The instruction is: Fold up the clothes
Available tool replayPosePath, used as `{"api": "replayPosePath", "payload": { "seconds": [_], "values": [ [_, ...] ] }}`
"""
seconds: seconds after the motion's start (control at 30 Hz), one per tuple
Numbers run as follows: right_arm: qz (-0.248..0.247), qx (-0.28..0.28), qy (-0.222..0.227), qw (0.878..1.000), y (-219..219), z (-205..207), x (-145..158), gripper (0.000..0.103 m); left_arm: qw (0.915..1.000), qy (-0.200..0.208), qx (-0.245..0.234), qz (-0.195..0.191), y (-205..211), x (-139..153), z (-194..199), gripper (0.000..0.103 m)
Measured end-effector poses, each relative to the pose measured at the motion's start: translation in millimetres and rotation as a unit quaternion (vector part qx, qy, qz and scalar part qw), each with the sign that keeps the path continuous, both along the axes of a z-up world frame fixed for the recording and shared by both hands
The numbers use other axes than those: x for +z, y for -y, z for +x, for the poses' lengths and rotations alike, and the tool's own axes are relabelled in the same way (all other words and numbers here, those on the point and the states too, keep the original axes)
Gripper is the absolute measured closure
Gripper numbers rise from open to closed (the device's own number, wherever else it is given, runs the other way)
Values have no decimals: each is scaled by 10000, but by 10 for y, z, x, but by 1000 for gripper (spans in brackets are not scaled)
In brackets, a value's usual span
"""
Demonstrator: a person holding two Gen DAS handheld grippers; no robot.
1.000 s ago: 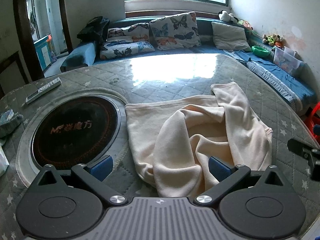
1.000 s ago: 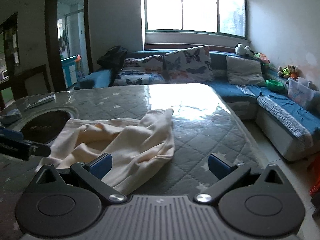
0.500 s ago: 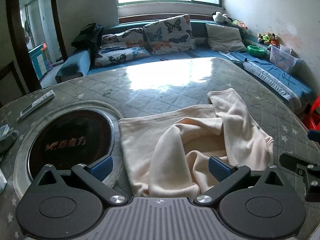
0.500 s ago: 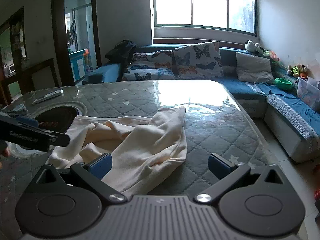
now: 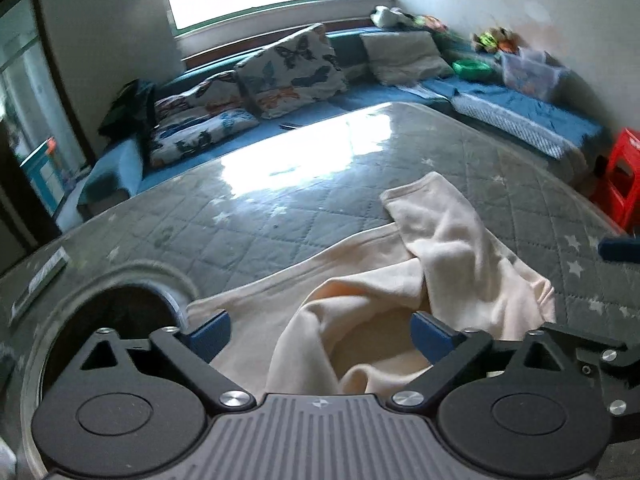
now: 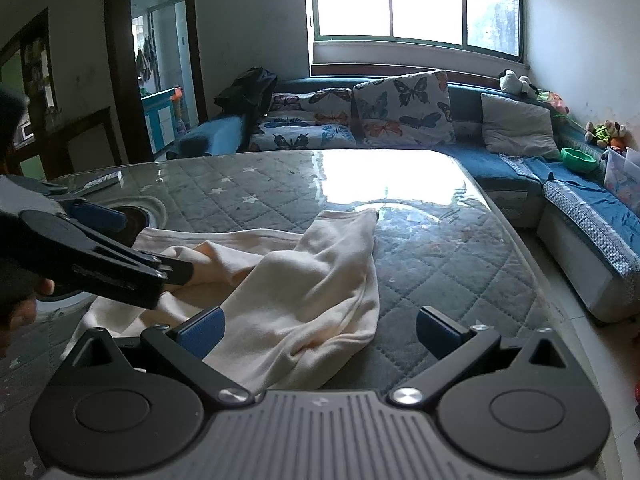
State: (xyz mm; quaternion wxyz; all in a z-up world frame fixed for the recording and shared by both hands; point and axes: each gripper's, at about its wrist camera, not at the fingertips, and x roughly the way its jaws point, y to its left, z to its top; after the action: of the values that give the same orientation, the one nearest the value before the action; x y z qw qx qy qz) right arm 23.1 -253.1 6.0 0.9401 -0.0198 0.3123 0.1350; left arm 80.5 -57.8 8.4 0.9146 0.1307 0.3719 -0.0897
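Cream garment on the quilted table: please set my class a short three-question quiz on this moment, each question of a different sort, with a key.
1. True or false: the left gripper has its fingers closed on the cream garment.
2. Multiple choice: what lies on the table near the round dark inset, at the far left edge? A) a remote control B) a green bowl C) a red stool
3. Fill in: the right gripper has its fingers ____, with nothing between them.

Key: 1 false, both fingers stand wide apart over the cloth; 2 A, the remote control; 3 open.
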Motion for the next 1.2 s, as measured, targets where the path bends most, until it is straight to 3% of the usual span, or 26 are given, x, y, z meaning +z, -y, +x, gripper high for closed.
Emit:
{"api": "replayPosePath", "payload": {
  "seconds": [0.4,0.5,0.57,0.67,0.73,0.97,1.2],
  "values": [
    [113,-181,-162,9996,164,187,-88,1,9943,-240,-996,281,235,-314,308,27],
    [134,-213,-198,9995,193,218,-99,2,9934,-323,-1078,200,239,-361,381,45],
    [136,-221,-218,9994,199,235,-102,4,9931,-415,-1091,54,219,-380,428,70],
    [140,-232,-249,9993,208,260,-107,6,9942,-475,-909,-310,110,-341,450,87],
    [90,-221,-229,9995,195,275,-107,7,9946,-486,-724,-570,-7,-290,437,92],
    [60,-21,-273,9996,98,393,-109,16,9928,-218,160,-1164,-550,-4,310,95],
    [-30,189,-286,9994,-64,656,-89,25,9866,98,997,-1290,-1203,228,-87,96]
  ]
}}
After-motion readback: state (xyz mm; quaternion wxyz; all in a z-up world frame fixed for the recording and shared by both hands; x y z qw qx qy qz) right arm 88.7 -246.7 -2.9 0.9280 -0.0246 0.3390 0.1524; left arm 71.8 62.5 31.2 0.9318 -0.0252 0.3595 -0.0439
